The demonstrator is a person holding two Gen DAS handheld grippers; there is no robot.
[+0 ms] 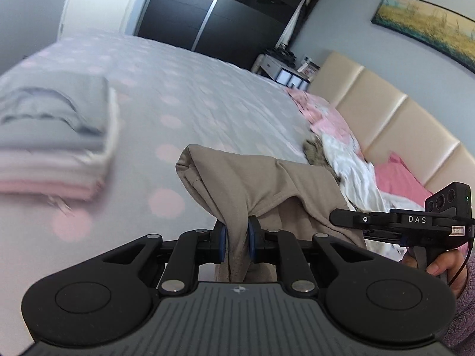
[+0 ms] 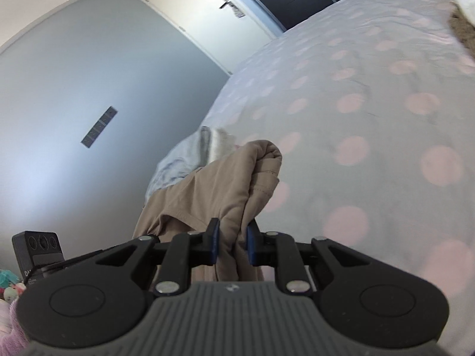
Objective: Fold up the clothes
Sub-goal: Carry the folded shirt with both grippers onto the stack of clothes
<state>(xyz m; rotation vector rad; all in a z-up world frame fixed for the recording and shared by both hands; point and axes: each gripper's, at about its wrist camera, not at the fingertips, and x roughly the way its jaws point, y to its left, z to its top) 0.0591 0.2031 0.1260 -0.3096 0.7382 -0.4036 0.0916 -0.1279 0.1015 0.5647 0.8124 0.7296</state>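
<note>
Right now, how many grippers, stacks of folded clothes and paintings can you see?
Grippers: 2, left and right, both gripping the beige garment.
Folded stacks: 1.
Paintings: 1.
Total: 4.

**laundrynerd:** That beige garment (image 1: 261, 184) looks like soft matt jersey cloth, smooth, with a stitched hem. The bedspread (image 1: 207, 95) is matt cotton-looking fabric, faintly crinkled, printed with pale pink dots.

**foldbot_fan:** Yeah, and the left claw (image 1: 236, 238) is matt black plastic with shiny round metal pins, blue rubbery-looking pads, and a ribbed grey body. The headboard (image 1: 386, 112) looks like padded cream leatherette with a slight sheen, and the wardrobe (image 1: 225, 12) panels are glossy black.
</note>
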